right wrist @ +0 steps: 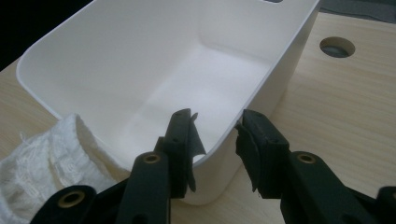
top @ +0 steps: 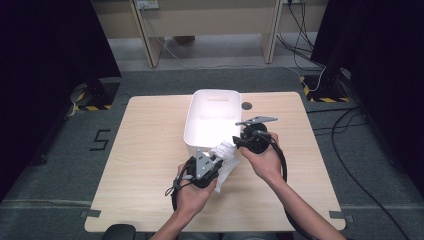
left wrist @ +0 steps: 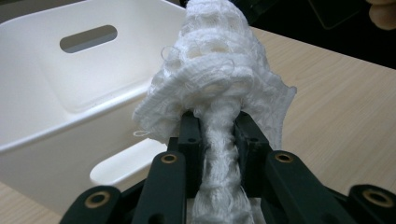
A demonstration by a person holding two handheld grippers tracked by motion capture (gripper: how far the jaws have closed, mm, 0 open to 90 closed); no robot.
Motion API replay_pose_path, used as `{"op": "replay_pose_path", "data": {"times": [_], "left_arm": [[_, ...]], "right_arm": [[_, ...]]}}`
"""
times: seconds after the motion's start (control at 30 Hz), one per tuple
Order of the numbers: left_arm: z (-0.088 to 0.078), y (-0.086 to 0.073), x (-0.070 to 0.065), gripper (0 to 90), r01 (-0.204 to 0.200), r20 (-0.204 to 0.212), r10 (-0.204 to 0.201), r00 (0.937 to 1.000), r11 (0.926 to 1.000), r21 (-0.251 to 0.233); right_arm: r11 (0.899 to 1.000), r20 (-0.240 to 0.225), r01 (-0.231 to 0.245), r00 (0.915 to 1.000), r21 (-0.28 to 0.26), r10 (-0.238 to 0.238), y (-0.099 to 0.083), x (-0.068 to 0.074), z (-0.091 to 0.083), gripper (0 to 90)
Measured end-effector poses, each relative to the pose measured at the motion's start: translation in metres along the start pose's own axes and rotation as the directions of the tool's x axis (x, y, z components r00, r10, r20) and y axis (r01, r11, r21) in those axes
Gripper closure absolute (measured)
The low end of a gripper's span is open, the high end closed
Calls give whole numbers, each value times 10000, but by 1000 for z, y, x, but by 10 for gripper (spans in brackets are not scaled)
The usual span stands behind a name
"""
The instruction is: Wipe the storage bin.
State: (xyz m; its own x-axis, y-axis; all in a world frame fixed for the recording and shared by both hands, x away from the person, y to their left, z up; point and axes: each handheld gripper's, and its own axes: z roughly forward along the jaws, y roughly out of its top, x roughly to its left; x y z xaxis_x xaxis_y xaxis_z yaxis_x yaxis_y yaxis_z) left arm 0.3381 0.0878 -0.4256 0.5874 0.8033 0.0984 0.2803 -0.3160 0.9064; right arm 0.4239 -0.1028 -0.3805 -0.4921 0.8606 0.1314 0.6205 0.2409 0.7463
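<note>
Clamping a bunched white mesh cloth (left wrist: pixel 219 84) between its two black jaws, the left gripper (top: pixel 212 161) sits just in front of the white bin (top: pixel 196 119), off its near rim toward the person. In the left gripper view the jaws are drawn in tight on a twisted neck of the fabric, and the rest of the cloth billows out above and around the tips — a loose, open-weave bundle with the bin's handle slot behind it. Seen from the high view, the cloth (top: pixel 225 152) lies against the near right corner of the bin, part of it trailing down onto the wooden table (top: pixel 150 150) beside the left hand (top: pixel 192 192).

The right gripper (top: pixel 239 142) is at the bin's near right corner too, just to the right of the cloth, held by the right hand (top: pixel 265 160). Its jaws stand partly apart with nothing between them — in the right gripper view (right wrist: pixel 217 128) they straddle empty air just short of the bin's rim (right wrist: pixel 261 88), the bin's bare white floor beyond. The edge of the cloth (right wrist: pixel 51 158) shows left of those jaws, resting against the bin's outer wall. A round hole in the table (right wrist: pixel 337 46) lies past the bin's far right side.
</note>
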Motion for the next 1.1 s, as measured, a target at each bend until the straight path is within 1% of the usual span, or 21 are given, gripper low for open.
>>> {"op": "replay_pose_path", "data": {"times": [0.07,0.1,0.2,0.33,0.4,0.43,0.67,0.9,1.1], "left_arm": [[3,1,0,755,4,96,-5,10000,9999,105],[4,0,1,755,-26,37,26,10000,9999,137],[8,-3,1,755,14,49,-16,10000,9996,287],[15,-8,0,755,82,73,-86,9999,9989,466],[17,-10,0,755,159,147,-166,9998,9989,451],[21,-13,0,755,213,151,-222,9996,9983,541],[31,-23,-3,755,267,133,-278,9995,9967,762],[35,-28,-3,755,178,78,-187,9998,9951,972],[39,-32,-2,755,177,66,-185,9998,9943,1055]], "right_arm": [[10000,-11,4,10000,2,-4,0,0,0,648],[10000,-9,3,10000,-1,-3,0,0,0,648],[10000,-10,2,10000,-1,-2,0,0,0,648],[10000,-19,12,10000,14,-12,0,-1,0,648],[10000,-13,-6,10000,8,6,0,0,0,648],[10000,-14,-9,10000,3,9,0,0,0,648],[10000,-8,9,10000,3,-9,0,-1,0,648],[10000,2,21,10000,8,-21,0,-1,0,648],[10000,10,35,10000,10,-35,0,-1,0,649]]}}
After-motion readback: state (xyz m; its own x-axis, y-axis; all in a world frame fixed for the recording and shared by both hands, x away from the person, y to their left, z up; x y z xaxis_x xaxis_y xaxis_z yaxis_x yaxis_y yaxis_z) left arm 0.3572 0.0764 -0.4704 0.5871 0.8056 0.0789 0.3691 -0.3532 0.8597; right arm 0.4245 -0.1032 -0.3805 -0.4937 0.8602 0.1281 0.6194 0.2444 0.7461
